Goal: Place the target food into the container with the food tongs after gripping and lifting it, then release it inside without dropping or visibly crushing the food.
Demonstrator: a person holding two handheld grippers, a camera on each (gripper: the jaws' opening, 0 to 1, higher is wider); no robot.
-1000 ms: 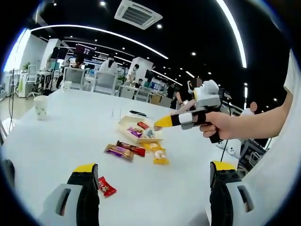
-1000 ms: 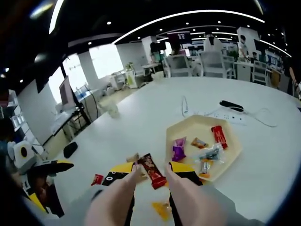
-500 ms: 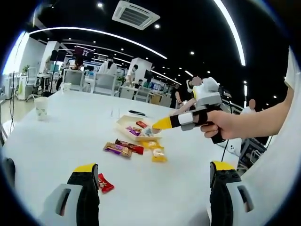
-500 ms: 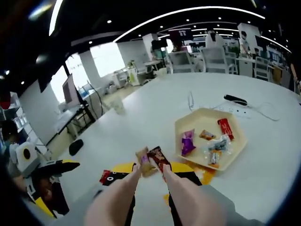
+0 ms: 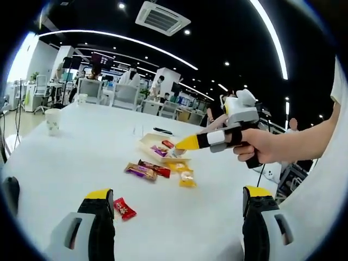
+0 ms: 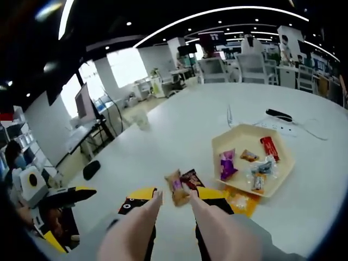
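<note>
We see the right tongs [image 6: 173,197] standing slightly apart above the white desk [image 6: 179,136], gripping nothing. A tan snack packet [image 6: 176,187] lies just past their tips, beside the cream hexagonal tray [image 6: 283,176]. Our left tongs [image 5: 176,204] are spread wide and empty.

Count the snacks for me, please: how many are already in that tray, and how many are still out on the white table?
In the tray: 5, a purple packet, an orange one, a red bar and two clear-wrapped sweets.
Loose on the table: 5, a gold-purple bar, a dark red bar, two yellow packets and a small red packet.
Total: 10.
</note>
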